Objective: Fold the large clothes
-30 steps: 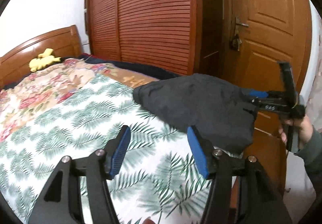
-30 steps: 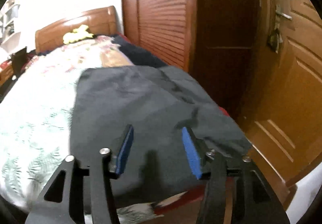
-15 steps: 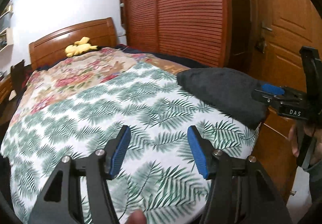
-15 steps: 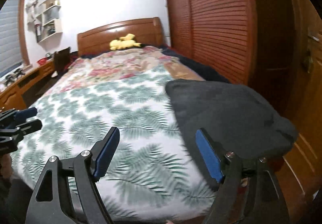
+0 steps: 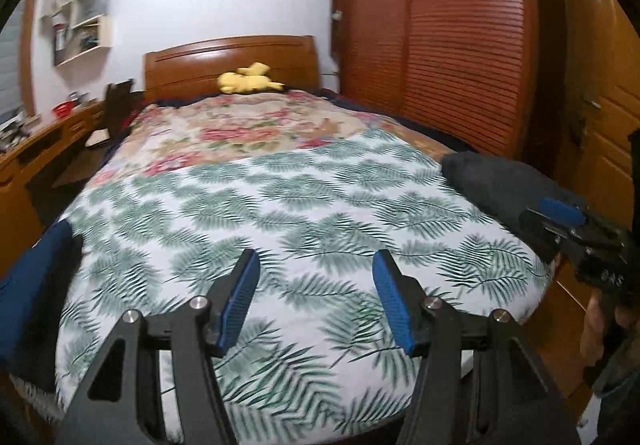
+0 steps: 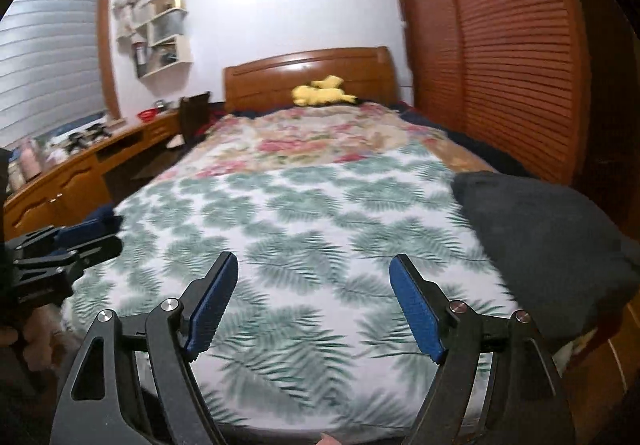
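Left gripper (image 5: 314, 299): jaws wide apart, holding nothing, above the near part of the palm-leaf printed bed cover (image 5: 280, 213).
Right gripper (image 6: 314, 301): jaws wide, also holding nothing.
Folded dark grey garment (image 6: 540, 229): lies at the near right corner of the bed.

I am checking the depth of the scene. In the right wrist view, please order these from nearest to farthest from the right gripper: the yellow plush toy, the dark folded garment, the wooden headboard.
1. dark folded garment, right bed edge, beside the right gripper.
2. yellow plush toy, far end of the bed.
3. wooden headboard, just behind the toy.
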